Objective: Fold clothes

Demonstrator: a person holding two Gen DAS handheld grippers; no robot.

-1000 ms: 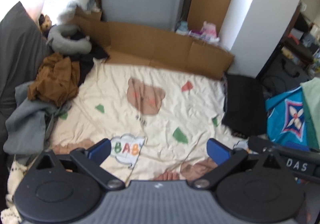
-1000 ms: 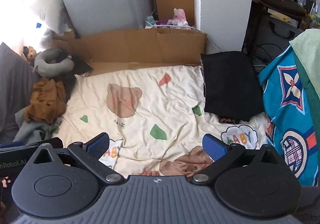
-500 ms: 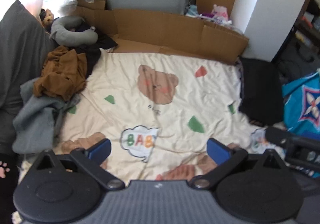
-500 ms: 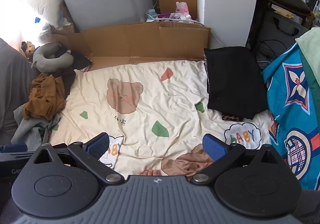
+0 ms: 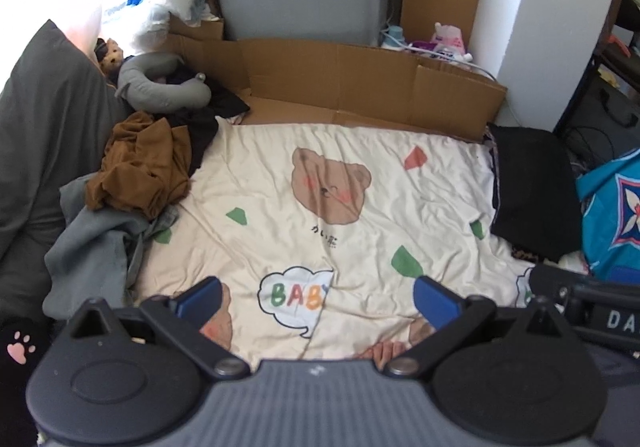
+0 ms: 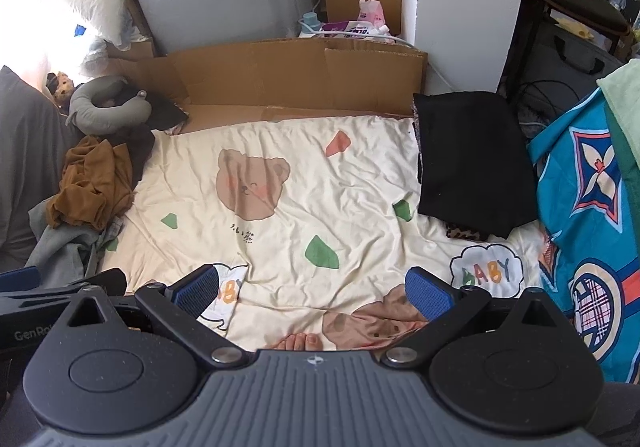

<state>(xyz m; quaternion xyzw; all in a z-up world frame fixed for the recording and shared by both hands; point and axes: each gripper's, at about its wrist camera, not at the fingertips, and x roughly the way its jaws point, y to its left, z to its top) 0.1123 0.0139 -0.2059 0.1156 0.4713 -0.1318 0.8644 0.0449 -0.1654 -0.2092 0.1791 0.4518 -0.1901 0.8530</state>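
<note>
Both grippers empty above the bear-print sheet, nothing picked yet.

We hold the left gripper [image 5: 316,297] and right gripper [image 6: 312,285] with jaws spread wide. Unfolded clothes lie heaped at the sheet's [image 5: 360,175] left edge: brown garment [image 5: 140,163] atop a grey one [image 5: 92,251]; a folded black garment [image 6: 468,163] sits right. Risk, we judge: grabbing brown drags the tangled grey along.

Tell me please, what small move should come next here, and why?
Probably move the left gripper toward the brown garment at the left edge of the cream bear blanket and take it. Both grippers are open and hold nothing, the right gripper too. The brown piece lies crumpled on top of the grey clothes, while the black garment already looks folded.
</note>
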